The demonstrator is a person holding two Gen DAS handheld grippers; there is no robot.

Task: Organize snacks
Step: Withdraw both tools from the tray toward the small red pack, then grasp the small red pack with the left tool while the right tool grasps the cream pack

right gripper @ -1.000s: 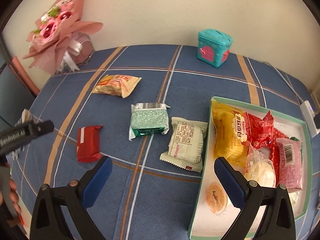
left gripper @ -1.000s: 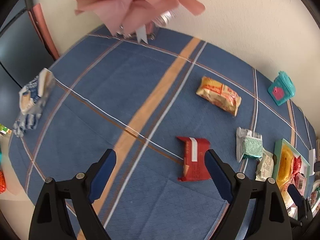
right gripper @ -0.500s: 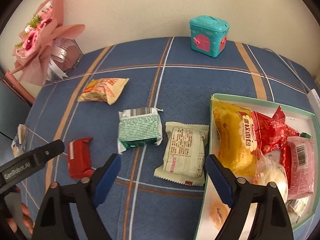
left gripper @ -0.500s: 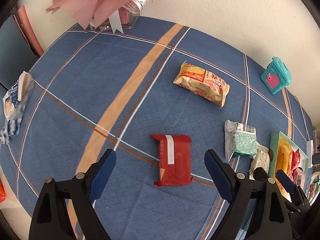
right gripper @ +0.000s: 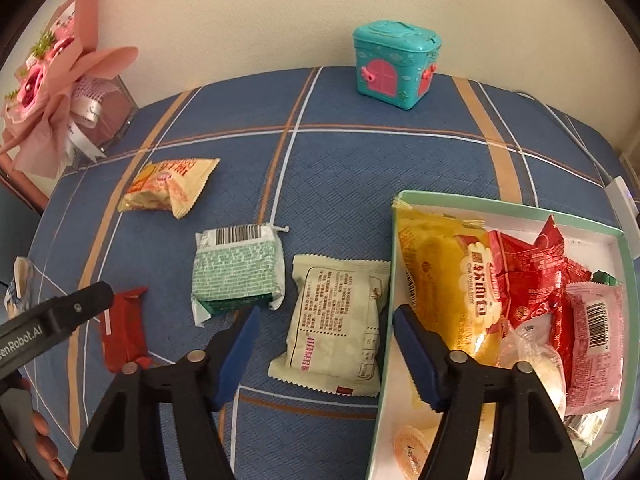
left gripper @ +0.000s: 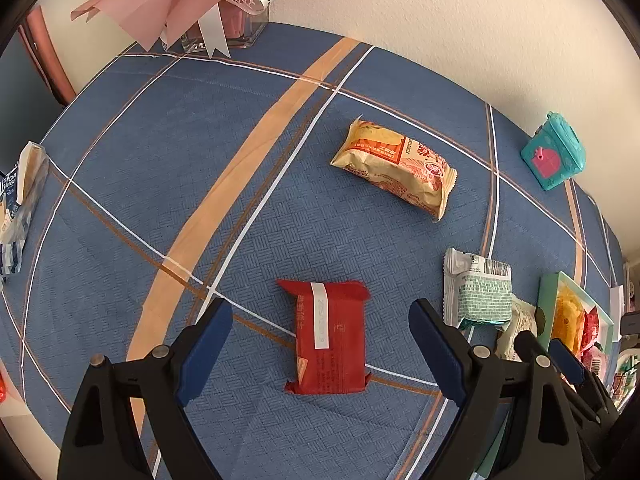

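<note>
1. Left claw (left gripper: 320,354): wide, nothing gripped, pointed steeply down over the blue plaid tabletop (left gripper: 160,168).
2. Straight between its pads, at 12 o'clock and close: red packet (left gripper: 331,338), flat, long axis running 12 to 6, so short sides face the pads; apart from both pads.
3. Right claw (right gripper: 324,354): half narrowed, jaws just closing, nothing pinched yet.
4. Between its pads, at 12 o'clock: cream packet (right gripper: 338,328), flat, long axis roughly 12 to 6, right edge just beside the tray (right gripper: 520,210).
5. Farther out from the right claw: green packet (right gripper: 236,270) at 11 o'clock, orange packet (right gripper: 170,188) beyond it at 10 to 11.
6. Tray at 3 o'clock of the right claw, already part filled; right hand the nearer for drop-off, judged from this.
</note>
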